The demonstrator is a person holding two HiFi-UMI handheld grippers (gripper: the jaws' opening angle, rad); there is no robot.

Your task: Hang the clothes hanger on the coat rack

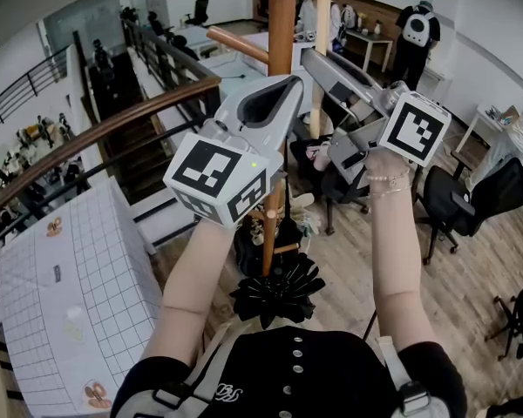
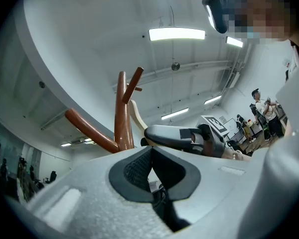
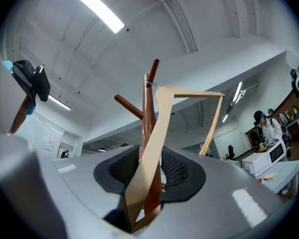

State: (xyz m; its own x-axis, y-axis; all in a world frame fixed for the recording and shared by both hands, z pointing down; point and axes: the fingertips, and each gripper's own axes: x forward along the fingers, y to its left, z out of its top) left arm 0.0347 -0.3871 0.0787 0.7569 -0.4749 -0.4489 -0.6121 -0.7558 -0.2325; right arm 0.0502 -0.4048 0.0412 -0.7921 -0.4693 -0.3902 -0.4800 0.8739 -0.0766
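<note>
Two claws are raised at the head of the coat rack (image 1: 281, 33).

Right claw (image 3: 149, 171): closed across one sloping arm of the pale wooden hanger (image 3: 157, 128). The jaws stand fairly wide because the arm fills the gap. The hanger is carried tilted, with its other arm running out to the right.

Hook (image 3: 149, 83): right against the pole near the top, between the upper peg (image 3: 154, 67) and the side peg (image 3: 128, 105). I cannot tell whether it is over a peg or only beside the pole.

Left claw (image 2: 150, 161): jaws together with nothing in them, held close in front of the pole.

Reading: the carry and lift look done. The hanging itself looks nearly there but is not confirmed.

Left to do:
- settle the hook on a peg
- let the hanger's weight go onto it
- open the right claw
- draw clear
</note>
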